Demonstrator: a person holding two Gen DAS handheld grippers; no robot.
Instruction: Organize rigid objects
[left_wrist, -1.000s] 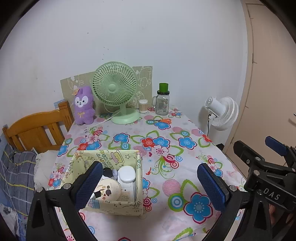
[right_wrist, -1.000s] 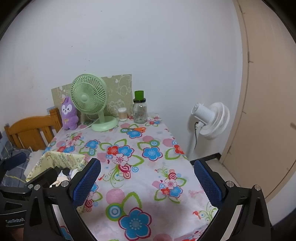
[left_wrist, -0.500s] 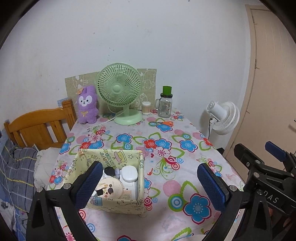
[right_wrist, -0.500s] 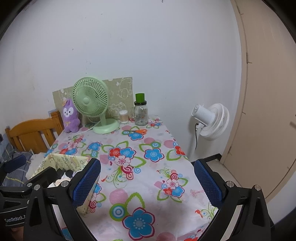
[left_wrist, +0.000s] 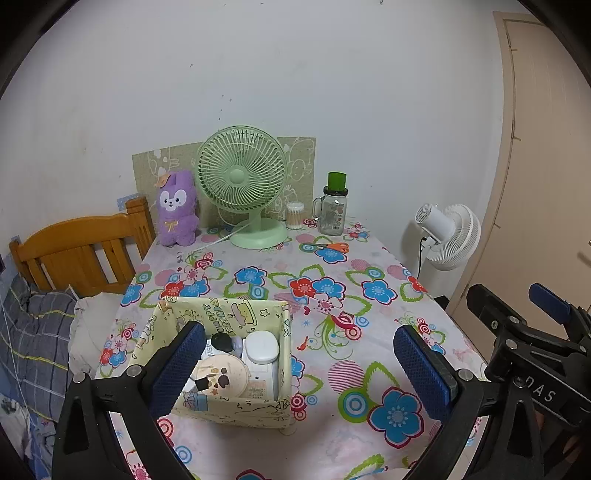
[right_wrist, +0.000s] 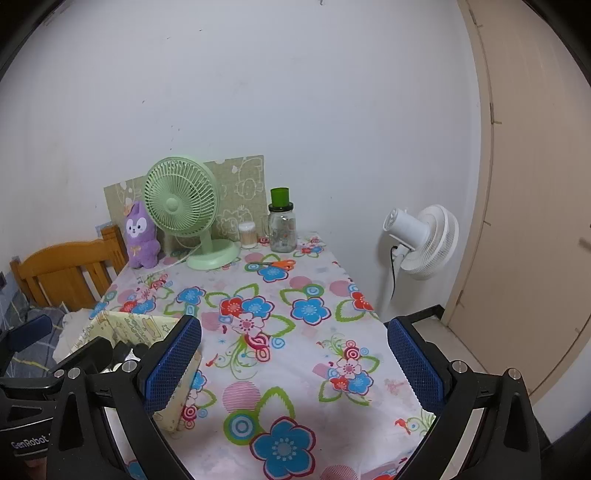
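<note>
Left wrist view: left gripper (left_wrist: 301, 371) pads wide apart, empty, over soft fabric box (left_wrist: 236, 410) lower left; right gripper (right_wrist: 293, 363) also apart.

1. A table (left_wrist: 369, 266) covered by a white cloth with bright flower prints is standing against the wall.
2. A pale yellow fabric box (left_wrist: 229, 314) holding small items is sitting near the front left.
3. A green desk fan (left_wrist: 242, 181), a purple plush rabbit (left_wrist: 176, 208), a clear tub of cotton swabs (left_wrist: 295, 215) and a green-lidded glass jar (left_wrist: 333, 210) are lining the back edge.
4. Orange-handled scissors (left_wrist: 328, 246) are lying flat just before the jar.
</note>
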